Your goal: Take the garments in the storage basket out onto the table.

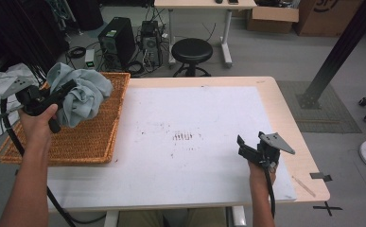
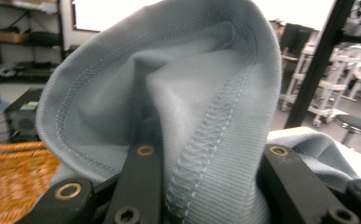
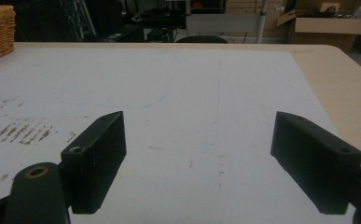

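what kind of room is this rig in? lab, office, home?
Most likely a robotics or engineering lab. Desktop computer towers sit on the floor amid loose cables, a black metal frame post is bolted down beside the table, and cardboard boxes stand at the back.

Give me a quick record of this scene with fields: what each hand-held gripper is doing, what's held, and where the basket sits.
left hand-held gripper: shut on the grey-blue cloth
grey-blue cloth: bunched, lifted above the wicker basket
wicker basket: on the table's left edge, beside the white mat
right hand-held gripper: jaws wide apart, nothing between them
white mat: scuffed with dark marks near the middle
table: light wood
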`<state>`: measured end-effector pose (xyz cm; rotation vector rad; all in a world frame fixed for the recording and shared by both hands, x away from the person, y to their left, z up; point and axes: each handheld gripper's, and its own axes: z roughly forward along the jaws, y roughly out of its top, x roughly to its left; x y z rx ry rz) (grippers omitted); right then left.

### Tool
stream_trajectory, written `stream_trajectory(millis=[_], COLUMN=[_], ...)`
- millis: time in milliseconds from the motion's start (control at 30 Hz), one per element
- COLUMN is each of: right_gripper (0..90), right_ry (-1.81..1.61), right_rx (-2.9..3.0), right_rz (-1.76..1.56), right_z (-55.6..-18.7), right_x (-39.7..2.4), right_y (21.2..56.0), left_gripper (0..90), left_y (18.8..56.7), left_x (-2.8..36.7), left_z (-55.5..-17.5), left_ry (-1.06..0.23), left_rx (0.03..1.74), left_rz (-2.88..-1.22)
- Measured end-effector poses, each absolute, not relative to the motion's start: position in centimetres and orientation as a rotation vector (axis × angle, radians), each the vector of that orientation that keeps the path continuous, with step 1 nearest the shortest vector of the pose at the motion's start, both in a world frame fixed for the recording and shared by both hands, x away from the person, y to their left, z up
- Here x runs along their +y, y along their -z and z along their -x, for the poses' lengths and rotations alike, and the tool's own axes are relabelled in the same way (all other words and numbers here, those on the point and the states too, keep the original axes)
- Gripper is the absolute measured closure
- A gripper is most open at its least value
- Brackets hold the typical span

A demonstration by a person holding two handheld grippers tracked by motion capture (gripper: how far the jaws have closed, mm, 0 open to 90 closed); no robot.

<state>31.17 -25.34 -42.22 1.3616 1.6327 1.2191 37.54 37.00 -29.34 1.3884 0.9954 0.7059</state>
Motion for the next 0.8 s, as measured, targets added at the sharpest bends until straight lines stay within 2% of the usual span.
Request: stream_trajectory(millis=[400, 800], right_gripper=[17.7, 17.7], right_ry=[-1.220, -1.223], right_rx=[1.632, 1.624], right_rz=[-1.360, -1.356], right_z=[-31.1, -31.0], right_x=[-25.4, -25.7], right_y=[42.2, 41.9], left_gripper=[71.2, 71.2], left_y=[27.3, 25.9], left_x=[34.4, 30.0], left_z=[-36.6, -36.4], left_ry=[-0.665, -0.606], left_rx=[0.845, 0.700], left_rz=[-1.391, -1.432])
